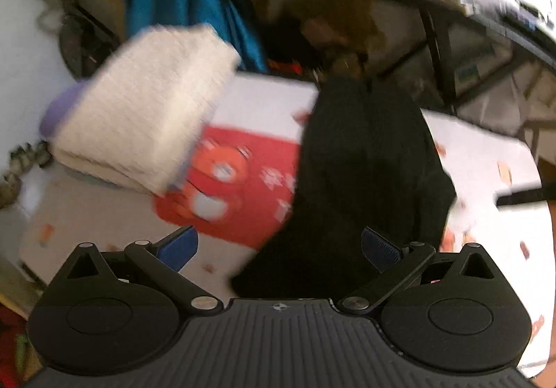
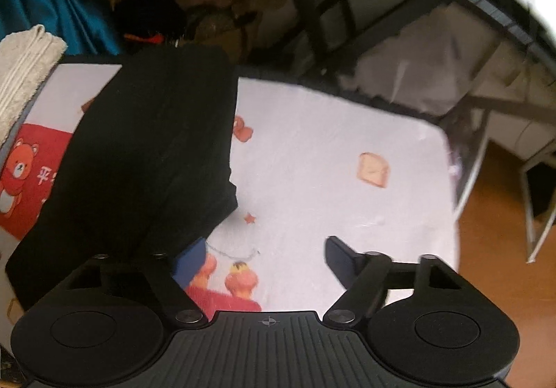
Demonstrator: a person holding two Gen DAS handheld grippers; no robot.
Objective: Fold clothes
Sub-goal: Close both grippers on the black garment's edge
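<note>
At the upper left of the left wrist view a folded cream towel is seen resting on something lilac, the picture there being blurred. To its right, at the centre of the frame, the black garment is laid flat on the bench, which is covered by a white printed cloth with a red bear panel. The garment appears already folded into a long narrow strip running from the near edge toward the far edge. The left tongs are held wide apart above its near end, with nothing between the blue pads.

In the right wrist view the same garment is found in the left half of the frame, and the right tongs are spread wide over bare cloth just beside its right edge, gripping nothing.

The garment is judged to be light, soft and limp, probably a thin knit, so it is likely to sag and slide on itself when lifted. It is best taken at the two near corners, with all layers pinched together, so that the fold is carried over evenly
</note>
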